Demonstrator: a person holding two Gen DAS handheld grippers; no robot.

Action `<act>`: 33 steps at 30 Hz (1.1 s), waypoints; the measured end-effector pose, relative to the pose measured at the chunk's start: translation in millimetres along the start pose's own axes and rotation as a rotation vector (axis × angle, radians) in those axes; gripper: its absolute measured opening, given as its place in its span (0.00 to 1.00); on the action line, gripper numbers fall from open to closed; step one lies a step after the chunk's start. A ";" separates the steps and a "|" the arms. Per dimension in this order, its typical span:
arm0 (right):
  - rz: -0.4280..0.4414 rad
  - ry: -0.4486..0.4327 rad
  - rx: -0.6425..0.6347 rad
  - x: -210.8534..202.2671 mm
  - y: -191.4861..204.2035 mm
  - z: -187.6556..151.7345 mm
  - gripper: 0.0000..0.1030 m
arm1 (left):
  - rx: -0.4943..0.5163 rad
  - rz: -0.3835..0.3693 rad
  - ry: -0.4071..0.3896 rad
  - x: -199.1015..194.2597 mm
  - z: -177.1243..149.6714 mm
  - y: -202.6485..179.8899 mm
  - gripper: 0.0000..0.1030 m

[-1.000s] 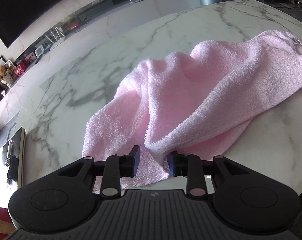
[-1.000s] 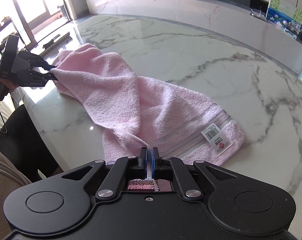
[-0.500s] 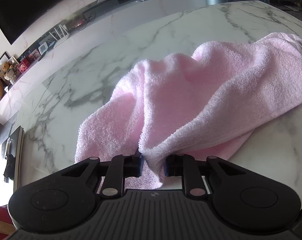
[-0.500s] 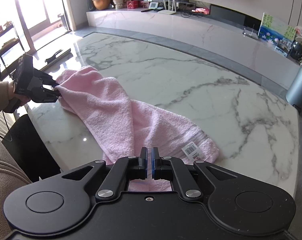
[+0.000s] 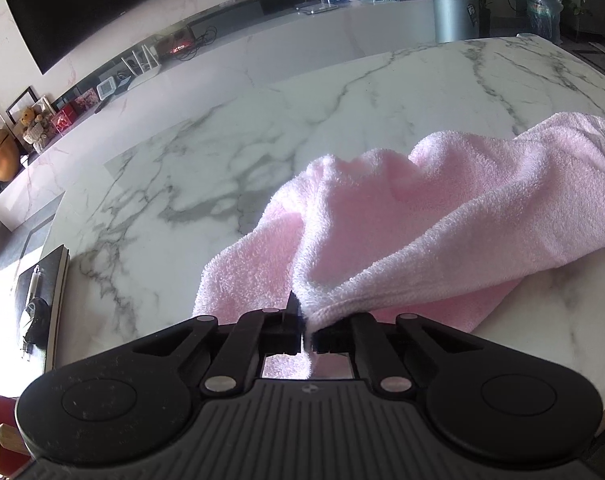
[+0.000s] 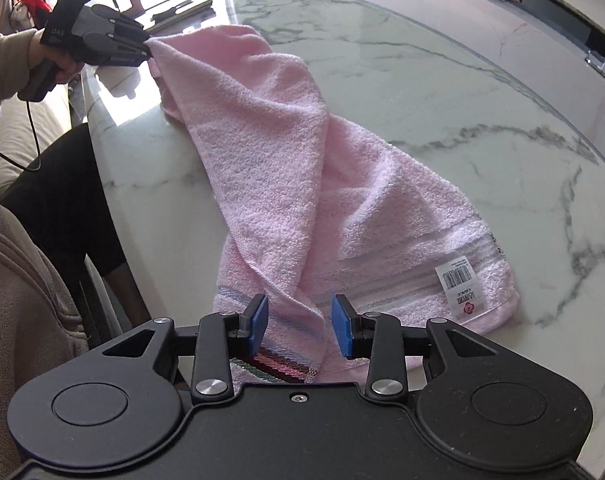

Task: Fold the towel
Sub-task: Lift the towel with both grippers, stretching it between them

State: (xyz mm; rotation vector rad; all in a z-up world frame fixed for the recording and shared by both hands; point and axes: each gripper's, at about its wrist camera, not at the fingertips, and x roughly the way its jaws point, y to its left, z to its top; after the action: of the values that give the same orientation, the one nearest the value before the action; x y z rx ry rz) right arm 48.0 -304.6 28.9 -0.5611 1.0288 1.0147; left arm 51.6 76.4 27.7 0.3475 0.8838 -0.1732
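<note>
Lying crumpled lengthwise on the marble table [image 6: 442, 92], one pink towel [image 6: 286, 184], its labelled end at four o'clock. Left gripper [image 5: 305, 330]: pressed together on a corner at ten o'clock, lifting it clear of the surface, likely to draw the cloth taut. Right gripper [image 6: 299, 326]: jaws just opening, blue pads apart, the striped hem lying loose between them, seemingly to re-grip before any fold begins.

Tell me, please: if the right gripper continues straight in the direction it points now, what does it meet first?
Most likely the pink towel: its striped end lies between the open fingers of the right gripper, whose jaws have just been opening. The marble table lies beneath; depth is unclear.
</note>
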 end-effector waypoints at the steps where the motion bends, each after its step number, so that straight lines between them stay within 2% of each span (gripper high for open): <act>1: 0.008 0.013 -0.014 4.9 0.0 0.2 0.33 | -0.002 -0.001 -0.002 -1.3 1.4 0.2 0.03; 5: 0.034 0.049 -0.060 24.0 0.5 0.9 0.36 | 0.001 0.006 -0.016 -6.8 7.7 2.3 0.03; 14: 0.040 0.050 -0.078 40.2 2.4 -0.3 0.37 | -0.061 0.028 -0.059 -22.0 24.3 22.4 0.03; 17: 0.033 0.043 -0.088 40.7 6.8 -3.0 0.30 | -0.065 0.045 -0.076 -28.1 29.6 26.7 0.03; 20: 0.029 0.045 -0.088 39.8 8.6 -3.9 0.07 | -0.073 0.061 -0.087 -33.5 34.4 31.3 0.03; 21: 0.024 0.047 -0.087 39.0 8.9 -3.9 0.07 | -0.076 0.065 -0.088 -35.0 36.0 33.1 0.03; 26: -0.047 0.044 -0.118 23.7 14.2 1.5 0.03 | -0.058 0.098 -0.095 -42.9 40.5 37.8 0.03; 33: -0.208 -0.048 -0.132 -37.3 13.2 25.3 0.01 | -0.020 0.145 -0.126 -62.4 52.6 41.9 0.03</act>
State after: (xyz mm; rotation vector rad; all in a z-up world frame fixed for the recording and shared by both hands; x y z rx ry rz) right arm 41.7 -294.3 74.2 -0.7331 0.8466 0.9112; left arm 62.9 96.5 116.5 0.3766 0.7325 -0.0516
